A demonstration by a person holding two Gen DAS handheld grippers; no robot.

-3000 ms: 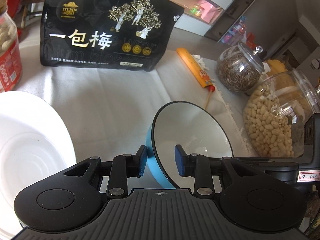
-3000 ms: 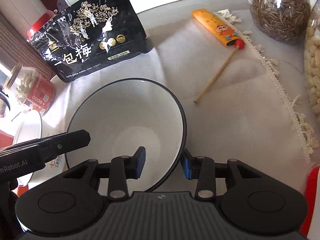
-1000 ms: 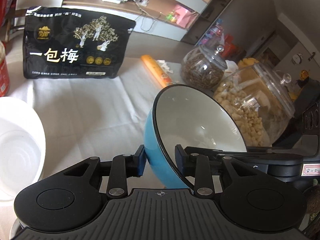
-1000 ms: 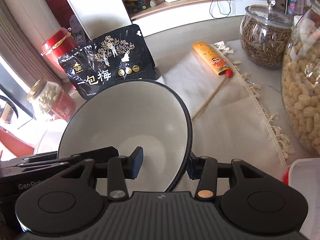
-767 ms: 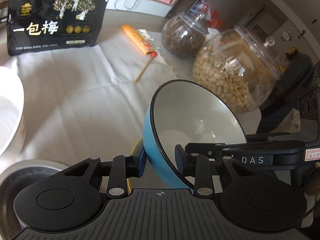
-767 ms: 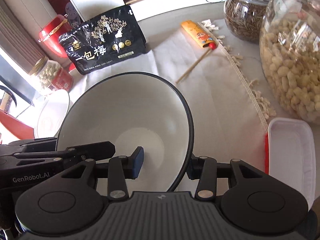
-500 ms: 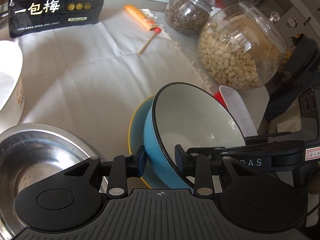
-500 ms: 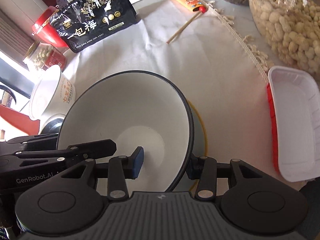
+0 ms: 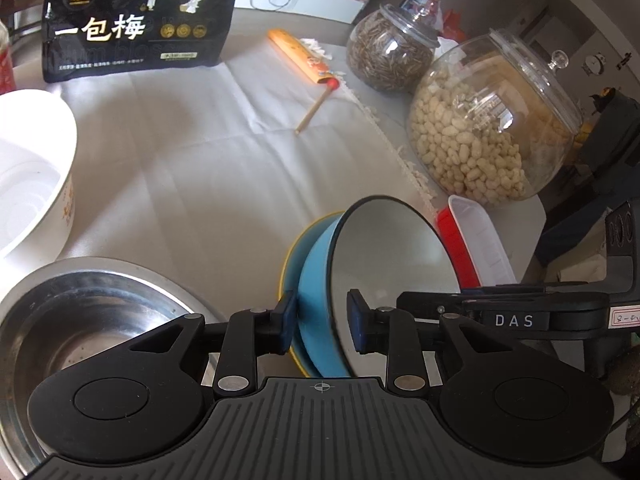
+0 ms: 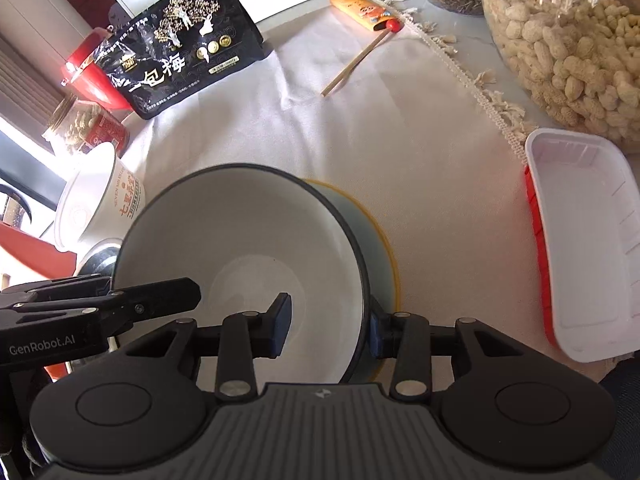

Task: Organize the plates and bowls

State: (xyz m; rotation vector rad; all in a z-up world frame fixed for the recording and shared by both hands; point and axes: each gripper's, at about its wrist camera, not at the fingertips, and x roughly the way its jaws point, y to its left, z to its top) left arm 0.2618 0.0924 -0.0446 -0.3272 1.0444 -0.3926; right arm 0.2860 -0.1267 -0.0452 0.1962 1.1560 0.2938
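1. Right now your left gripper (image 9: 322, 322) has its blue pads on either side of the blue bowl (image 9: 318, 280)'s rim, one on the outer wall and one inside; whether they actually press the wall, you cannot tell from the left wrist view.
2. Your right gripper (image 10: 326, 328) straddles the opposite part of the same rim, one pad inside over the white interior (image 10: 244, 256) and one outside; the inner pad appears to stand slightly off the wall.
3. You have the blue bowl tilted, its opening facing toward your right side, and it sits over a yellow-rimmed plate (image 10: 390, 264) on the white tablecloth (image 9: 192, 152).
4. Whether the bowl's base touches the plate is hidden by the bowl itself.
5. To your left lies a steel bowl (image 9: 80, 320), and beyond it a white paper bowl (image 9: 36, 168) with red print.
6. To your right, just beside the plate, rests a white plastic tray (image 10: 584, 240) with a red edge.
7. Behind the tray stands a large glass jar of peanuts (image 9: 480, 128), and further back a smaller jar of seeds (image 9: 390, 56).
8. Across the cloth you can see a black snack bag (image 9: 132, 20) standing upright, with an orange sleeve and stick (image 9: 310, 68) lying flat near the fringe.
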